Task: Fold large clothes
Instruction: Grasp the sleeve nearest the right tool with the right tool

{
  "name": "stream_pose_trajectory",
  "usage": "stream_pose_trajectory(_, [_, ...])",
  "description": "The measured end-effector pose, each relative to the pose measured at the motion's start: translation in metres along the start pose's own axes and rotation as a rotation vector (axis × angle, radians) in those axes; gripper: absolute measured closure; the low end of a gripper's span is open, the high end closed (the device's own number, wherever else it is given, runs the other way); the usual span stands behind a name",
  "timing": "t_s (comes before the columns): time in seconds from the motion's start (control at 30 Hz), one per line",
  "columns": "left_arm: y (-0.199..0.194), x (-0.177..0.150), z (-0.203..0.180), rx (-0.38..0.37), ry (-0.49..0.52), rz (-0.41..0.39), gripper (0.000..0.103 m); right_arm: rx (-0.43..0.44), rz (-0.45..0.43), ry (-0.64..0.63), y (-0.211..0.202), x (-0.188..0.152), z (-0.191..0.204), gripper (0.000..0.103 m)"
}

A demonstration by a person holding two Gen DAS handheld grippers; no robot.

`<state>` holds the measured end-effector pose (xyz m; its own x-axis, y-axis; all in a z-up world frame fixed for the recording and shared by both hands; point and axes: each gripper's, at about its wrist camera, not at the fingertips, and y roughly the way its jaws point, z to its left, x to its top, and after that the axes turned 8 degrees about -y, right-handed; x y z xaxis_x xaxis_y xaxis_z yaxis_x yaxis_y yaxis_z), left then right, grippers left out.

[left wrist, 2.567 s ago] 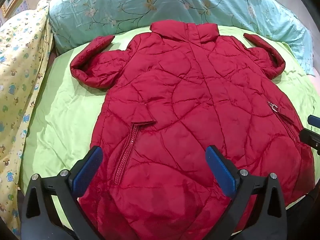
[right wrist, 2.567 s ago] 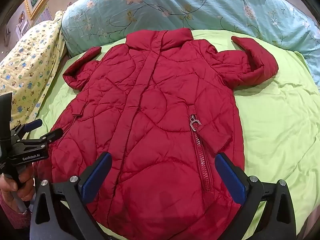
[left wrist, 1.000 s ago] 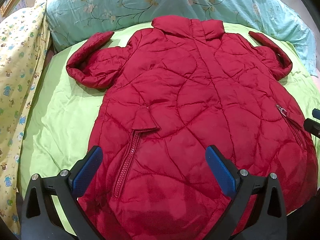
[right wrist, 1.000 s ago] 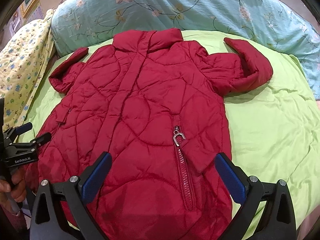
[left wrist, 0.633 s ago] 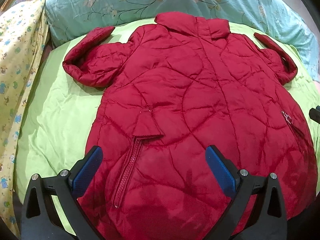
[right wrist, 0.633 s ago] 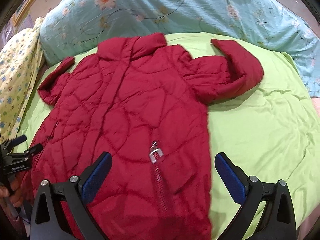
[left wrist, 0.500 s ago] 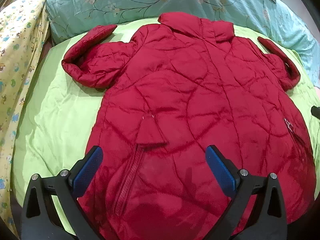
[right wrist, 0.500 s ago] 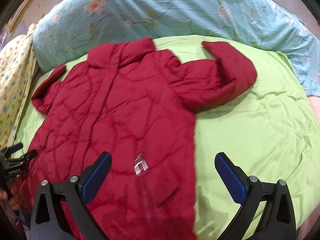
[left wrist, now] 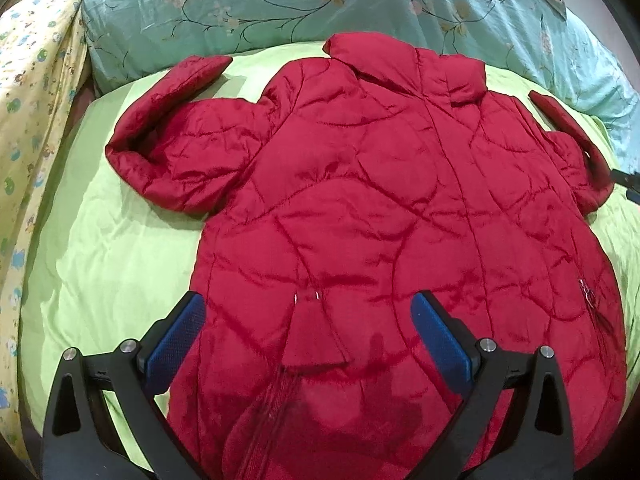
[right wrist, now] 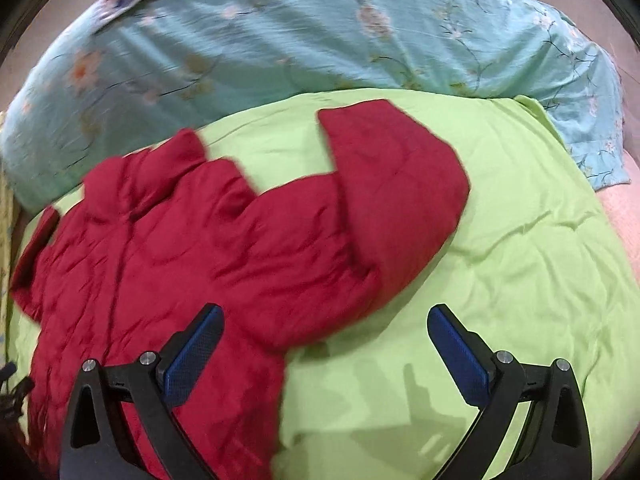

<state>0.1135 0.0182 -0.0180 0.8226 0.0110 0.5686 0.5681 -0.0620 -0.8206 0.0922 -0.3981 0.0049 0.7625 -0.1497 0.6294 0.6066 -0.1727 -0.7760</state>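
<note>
Below, the left claw hangs spread and empty over the near hem of the red quilted coat; the right claw, equally spread, straddles the coat's right edge, empty too. Beyond them the coat lies flat, front up, on the green bedspread, collar toward the far floral quilt

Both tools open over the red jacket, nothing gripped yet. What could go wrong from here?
1. The puffy quilted jacket may slip from a thin pinch or spring back after a fold.
2. The right tool straddles the jacket edge and green sheet; it could grab sheet too.
3. The bent-back right sleeve may bunch.
</note>
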Motion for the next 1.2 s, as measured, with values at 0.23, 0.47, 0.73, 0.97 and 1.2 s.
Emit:
stream_pose_trajectory(0.23, [0.017, 0.016, -0.002, -0.012, -0.008, 0.023, 0.0, -0.099, 0.005, 0.009, 0.05, 0.054, -0.02, 0.008])
stream_pose_trajectory(0.47, [0.034, 0.021, -0.014, -0.061, 0.012, 0.017, 0.0, -0.163, 0.071, 0.003, 0.111, 0.095, -0.027, 0.022])
stream_pose_trajectory(0.73, [0.049, 0.022, -0.018, -0.092, 0.02, 0.07, 0.0, -0.083, 0.044, 0.014, 0.108, 0.093, -0.025, 0.089])
stream_pose_trajectory(0.97, [0.041, 0.02, -0.014, -0.14, -0.003, 0.069, 0.0, 0.089, -0.053, -0.014, 0.059, 0.082, 0.009, 0.092])
stream_pose_trajectory(1.2, [0.031, 0.018, -0.007, -0.191, -0.028, 0.079, 0.0, 0.385, -0.101, -0.087, 0.006, 0.052, 0.086, 0.092])
